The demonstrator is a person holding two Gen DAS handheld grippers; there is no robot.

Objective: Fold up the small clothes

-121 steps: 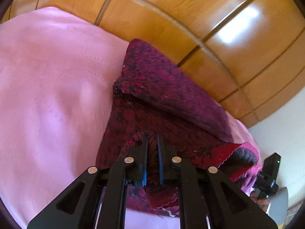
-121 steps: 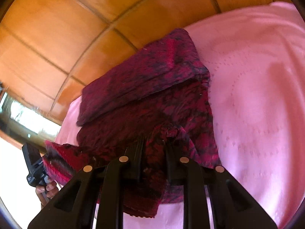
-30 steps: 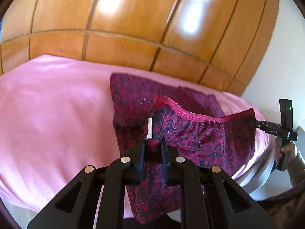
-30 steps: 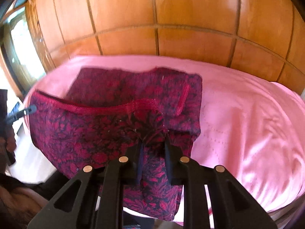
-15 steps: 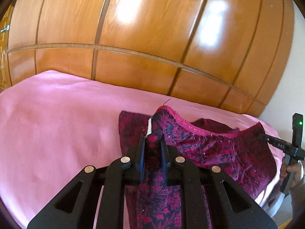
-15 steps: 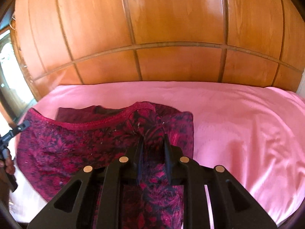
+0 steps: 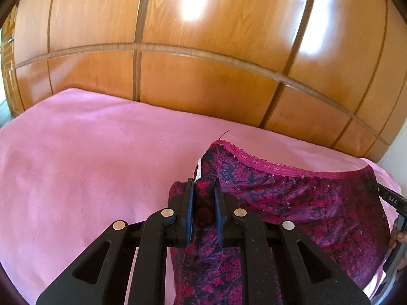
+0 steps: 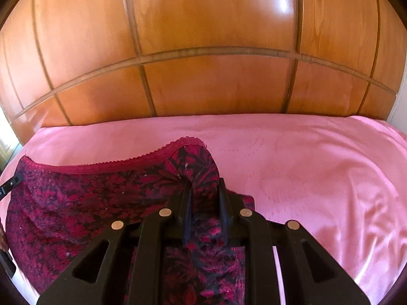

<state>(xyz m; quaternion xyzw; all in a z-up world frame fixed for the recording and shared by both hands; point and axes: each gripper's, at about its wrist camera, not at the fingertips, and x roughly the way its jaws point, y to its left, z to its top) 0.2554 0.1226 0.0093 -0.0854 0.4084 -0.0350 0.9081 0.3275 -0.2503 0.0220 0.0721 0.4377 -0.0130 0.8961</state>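
Note:
A dark red floral garment [image 7: 292, 198] with a pink lace waistband [image 7: 269, 165] hangs stretched between both grippers over the pink bed sheet [image 7: 89, 165]. My left gripper [image 7: 203, 185] is shut on its left corner, where a white label sticks up. My right gripper [image 8: 203, 185] is shut on the opposite corner of the garment [image 8: 89, 203]. In the left wrist view the right gripper [image 7: 391, 200] shows at the far right edge, with fingers of a hand on it. The left gripper's tip [image 8: 10, 185] shows at the left edge of the right wrist view.
A glossy wooden panelled headboard [image 7: 203, 63] rises right behind the bed. The pink sheet [image 8: 318, 178] spreads wide to the right in the right wrist view and to the left in the left wrist view. A pale wall [image 7: 399, 147] stands at the far right.
Both grippers have carried the stretched garment toward the headboard and lower over the sheet. The folded part that lay on the bed earlier is now out of sight behind the held fabric.

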